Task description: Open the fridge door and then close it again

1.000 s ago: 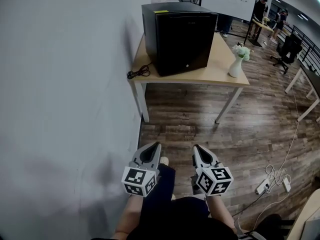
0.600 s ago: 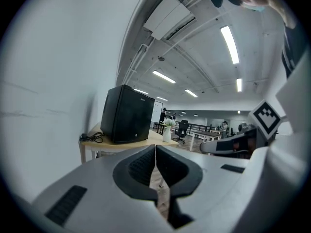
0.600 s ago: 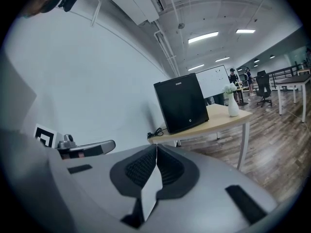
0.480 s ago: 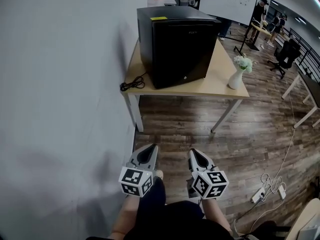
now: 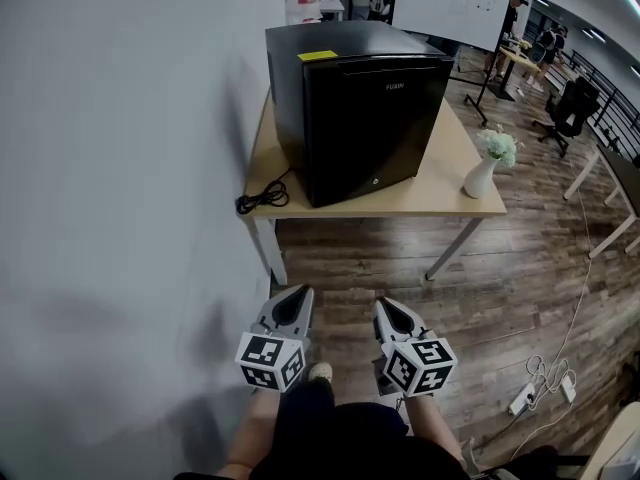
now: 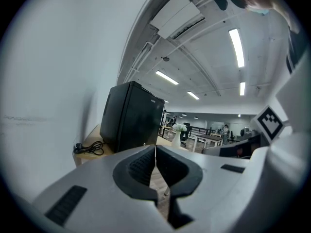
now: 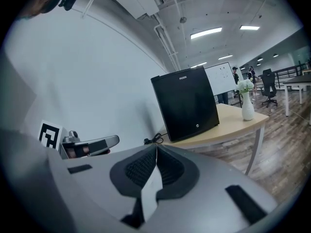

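Fridge [image 5: 365, 118]: boxy, glossy black, on wood table [image 5: 450, 183]. Left hand-held gripper [image 5: 304, 289], right hand-held gripper [image 5: 381, 302]: jaws pressed together.

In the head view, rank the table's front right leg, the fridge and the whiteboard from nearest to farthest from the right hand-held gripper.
1. Table leg, just ahead, slightly right.
2. Fridge, on the table, beyond the leg.
3. Whiteboard, far back, right.

Whiteboard [image 5: 450, 3] writing too small to read, distant person [image 5: 508, 28] tiny and indistinct, fridge [image 5: 370, 118] rear side hidden
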A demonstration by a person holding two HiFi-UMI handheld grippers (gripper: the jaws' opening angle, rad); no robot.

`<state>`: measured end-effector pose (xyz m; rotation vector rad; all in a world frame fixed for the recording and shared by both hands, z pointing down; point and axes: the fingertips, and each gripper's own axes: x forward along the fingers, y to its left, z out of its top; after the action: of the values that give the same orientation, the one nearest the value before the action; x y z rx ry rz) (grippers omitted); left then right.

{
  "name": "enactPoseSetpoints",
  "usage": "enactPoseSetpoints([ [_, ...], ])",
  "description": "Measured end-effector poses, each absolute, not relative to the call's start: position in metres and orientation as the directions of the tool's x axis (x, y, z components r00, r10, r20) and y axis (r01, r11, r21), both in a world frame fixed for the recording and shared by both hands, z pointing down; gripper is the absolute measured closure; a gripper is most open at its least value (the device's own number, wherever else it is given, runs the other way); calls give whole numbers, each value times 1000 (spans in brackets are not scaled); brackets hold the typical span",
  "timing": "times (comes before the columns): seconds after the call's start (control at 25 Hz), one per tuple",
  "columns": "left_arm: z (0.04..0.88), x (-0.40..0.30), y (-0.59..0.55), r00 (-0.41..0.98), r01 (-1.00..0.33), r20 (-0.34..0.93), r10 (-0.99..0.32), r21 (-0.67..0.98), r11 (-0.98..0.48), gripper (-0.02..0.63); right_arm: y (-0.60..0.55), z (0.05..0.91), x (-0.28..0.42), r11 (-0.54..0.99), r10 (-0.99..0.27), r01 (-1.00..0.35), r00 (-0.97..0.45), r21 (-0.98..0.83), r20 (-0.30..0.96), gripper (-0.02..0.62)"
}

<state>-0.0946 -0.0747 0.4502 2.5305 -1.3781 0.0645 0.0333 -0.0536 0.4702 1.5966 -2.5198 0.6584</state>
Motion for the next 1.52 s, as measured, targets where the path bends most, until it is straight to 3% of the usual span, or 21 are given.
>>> enactPoseSetpoints([
  [0.64, 461, -127, -169, 556, -828, 172, -813, 203, -523, 598, -157, 466, 4, 392, -856, -887, -449, -243, 257, 603],
  [1.24, 437, -108, -230, 592, -801, 151, -792, 222, -556, 598, -264, 356, 17, 540, -840, -836, -527, 96, 126, 600],
  [1.4, 433, -106, -259, 562, -821, 143, -815, 218, -528, 598, -302, 328, 17, 608, -793, -755, -592, 246, 144, 493],
  [1.52, 428, -104, -276, 541, -834, 138, -829, 217, -508, 598, -326, 305, 15, 637, -762, -687, -631, 350, 148, 477],
])
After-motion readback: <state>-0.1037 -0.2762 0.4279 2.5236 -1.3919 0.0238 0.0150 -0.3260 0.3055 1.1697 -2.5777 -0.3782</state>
